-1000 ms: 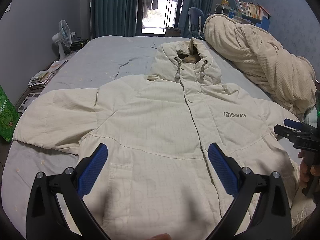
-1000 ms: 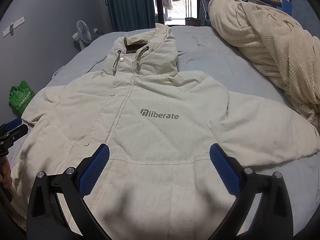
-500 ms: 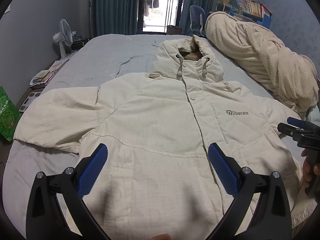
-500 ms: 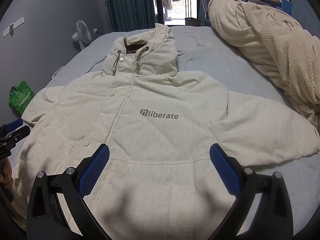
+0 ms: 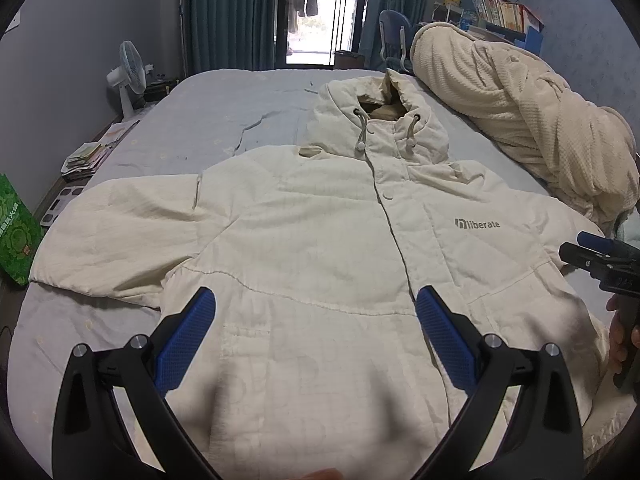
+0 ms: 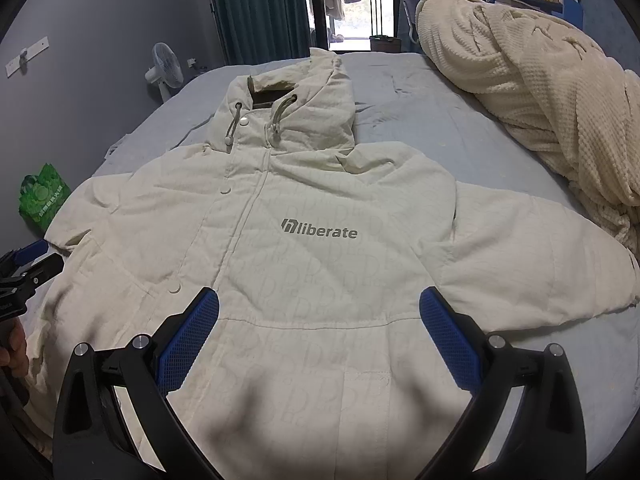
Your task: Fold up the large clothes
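Observation:
A cream hooded jacket (image 5: 320,240) with a grey "liberate" logo lies spread flat, front up, on the bed, sleeves out to both sides; it also shows in the right wrist view (image 6: 320,248). My left gripper (image 5: 316,308) is open and empty, hovering above the jacket's lower left front. My right gripper (image 6: 318,308) is open and empty above the lower right front. Each gripper shows at the edge of the other's view: the right one (image 5: 600,256) and the left one (image 6: 28,268).
The bed has a pale blue sheet (image 5: 224,120). A bulky cream blanket (image 5: 532,116) lies piled along the right side. A fan (image 5: 130,68), papers (image 5: 86,158) and a green bag (image 5: 14,236) stand left of the bed. Curtains and a window are behind.
The left gripper has shifted slightly, so the jacket sits a little further right and lower in its view. The right gripper has hardly moved. Both stay open.

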{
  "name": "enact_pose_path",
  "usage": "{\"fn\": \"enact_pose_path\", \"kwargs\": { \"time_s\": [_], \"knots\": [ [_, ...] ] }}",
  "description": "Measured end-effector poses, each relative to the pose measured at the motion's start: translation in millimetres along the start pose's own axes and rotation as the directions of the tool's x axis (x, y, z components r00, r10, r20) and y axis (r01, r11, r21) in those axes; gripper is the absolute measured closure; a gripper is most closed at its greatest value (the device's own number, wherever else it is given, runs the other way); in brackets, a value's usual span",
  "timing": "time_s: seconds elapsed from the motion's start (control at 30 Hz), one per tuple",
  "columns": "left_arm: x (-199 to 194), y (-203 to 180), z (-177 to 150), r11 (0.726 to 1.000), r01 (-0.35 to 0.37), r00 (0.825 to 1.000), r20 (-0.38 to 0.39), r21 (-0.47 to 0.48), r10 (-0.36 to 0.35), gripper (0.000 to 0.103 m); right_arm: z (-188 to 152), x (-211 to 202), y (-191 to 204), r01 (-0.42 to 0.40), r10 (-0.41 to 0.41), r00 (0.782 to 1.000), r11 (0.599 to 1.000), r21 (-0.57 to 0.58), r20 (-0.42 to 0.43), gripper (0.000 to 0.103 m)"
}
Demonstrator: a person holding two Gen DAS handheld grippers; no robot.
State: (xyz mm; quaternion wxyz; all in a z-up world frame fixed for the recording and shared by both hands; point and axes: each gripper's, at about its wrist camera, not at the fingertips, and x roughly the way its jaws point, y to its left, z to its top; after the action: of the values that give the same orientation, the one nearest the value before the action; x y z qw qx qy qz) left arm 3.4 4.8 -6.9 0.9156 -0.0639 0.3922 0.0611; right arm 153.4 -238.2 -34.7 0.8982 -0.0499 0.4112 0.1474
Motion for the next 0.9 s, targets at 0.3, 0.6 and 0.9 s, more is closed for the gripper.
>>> {"fn": "enact_pose_path", "kwargs": {
  "time_s": [0.3, 0.6, 0.9],
  "knots": [
    [-2.4, 0.6, 0.2, 1.000, -0.007, 1.000, 0.004, -0.002, 0.007, 0.008, 0.3, -0.1, -1.0, -0.002, 0.002, 1.000, 1.000, 0.001, 0.001, 0.006],
    [-2.2, 1.3, 0.2, 1.000, -0.006, 1.000, 0.003, -0.001, 0.006, 0.008, 0.4, 0.0, -0.9, -0.002, 0.002, 1.000, 1.000, 0.001, 0.000, 0.006],
    [-2.3, 0.9, 0.2, 1.000, -0.006, 1.000, 0.004, -0.001, 0.006, 0.008, 0.6, -0.5, -1.8, -0.002, 0.002, 1.000, 1.000, 0.002, 0.001, 0.006]
  ]
}}
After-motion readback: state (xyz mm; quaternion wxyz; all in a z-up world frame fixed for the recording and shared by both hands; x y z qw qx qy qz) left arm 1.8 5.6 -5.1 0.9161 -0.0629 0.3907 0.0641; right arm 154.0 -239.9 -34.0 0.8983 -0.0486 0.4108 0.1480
